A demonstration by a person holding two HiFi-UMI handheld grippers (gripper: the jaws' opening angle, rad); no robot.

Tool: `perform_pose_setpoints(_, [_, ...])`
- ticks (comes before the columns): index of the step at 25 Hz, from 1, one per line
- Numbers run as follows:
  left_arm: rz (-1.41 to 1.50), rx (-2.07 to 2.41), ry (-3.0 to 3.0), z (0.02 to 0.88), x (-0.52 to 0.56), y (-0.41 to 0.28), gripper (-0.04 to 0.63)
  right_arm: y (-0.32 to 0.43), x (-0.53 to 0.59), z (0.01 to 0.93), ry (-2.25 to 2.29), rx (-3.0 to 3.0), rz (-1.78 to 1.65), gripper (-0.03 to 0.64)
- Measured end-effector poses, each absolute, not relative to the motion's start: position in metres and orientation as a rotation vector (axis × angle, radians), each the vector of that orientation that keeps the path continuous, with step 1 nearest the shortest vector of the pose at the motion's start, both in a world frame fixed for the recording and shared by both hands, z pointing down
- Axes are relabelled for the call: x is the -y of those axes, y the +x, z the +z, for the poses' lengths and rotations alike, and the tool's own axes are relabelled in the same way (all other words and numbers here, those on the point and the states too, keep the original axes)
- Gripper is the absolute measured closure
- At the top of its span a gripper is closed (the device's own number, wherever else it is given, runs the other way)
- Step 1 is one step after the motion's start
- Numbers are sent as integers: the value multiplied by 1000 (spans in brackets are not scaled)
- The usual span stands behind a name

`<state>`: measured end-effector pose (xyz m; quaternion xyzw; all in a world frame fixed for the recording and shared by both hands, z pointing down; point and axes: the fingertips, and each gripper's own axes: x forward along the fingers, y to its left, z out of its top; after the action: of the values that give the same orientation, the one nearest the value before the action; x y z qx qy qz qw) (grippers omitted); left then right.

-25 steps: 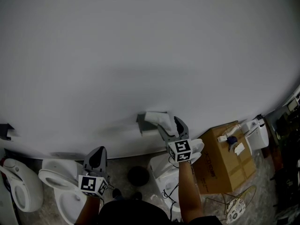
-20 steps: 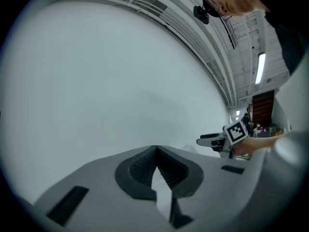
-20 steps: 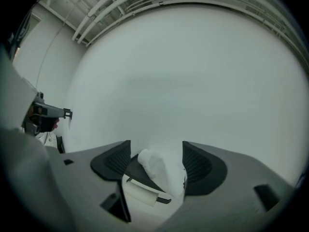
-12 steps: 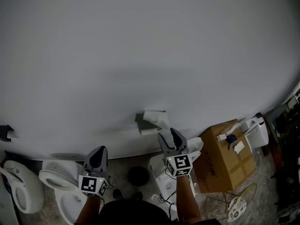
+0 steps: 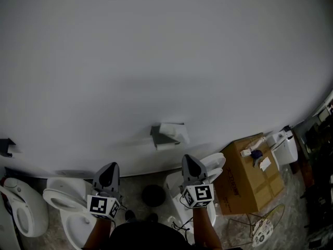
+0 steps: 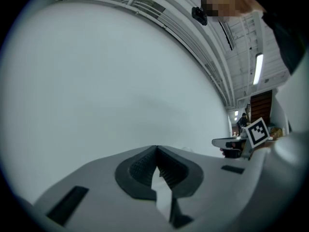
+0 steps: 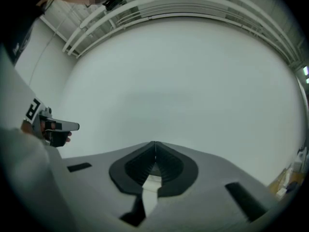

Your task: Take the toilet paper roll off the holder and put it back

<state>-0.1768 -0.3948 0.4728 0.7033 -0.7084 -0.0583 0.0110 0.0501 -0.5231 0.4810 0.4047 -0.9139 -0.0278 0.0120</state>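
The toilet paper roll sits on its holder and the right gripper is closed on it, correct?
No. The right gripper has just closed on nothing, clear of the toilet paper roll on its holder; the right gripper view shows this.

The toilet paper roll (image 5: 173, 132) on its holder (image 5: 157, 137) is tiny, so I can't tell how it sits. The white fixture (image 5: 23, 212) and wall bracket (image 5: 6, 146) get clipped at the left edge. The small bits (image 5: 256, 156) on the cardboard box (image 5: 239, 187) are unreadable.

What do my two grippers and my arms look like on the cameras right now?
The left gripper and right gripper are both light grey and taper to a pointed tip, with dark ribbed pads inside. Each carries a white cube with black square markers. The forearms are bare; the top looks dark. The right jaws have just closed, with nothing between them.
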Motion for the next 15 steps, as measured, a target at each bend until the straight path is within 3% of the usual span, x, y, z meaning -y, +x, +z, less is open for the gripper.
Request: perform_pose_setpoints(15, [-169, 2201, 2208, 463, 394, -170, 592, 78, 496, 463, 1471, 2843, -133, 615])
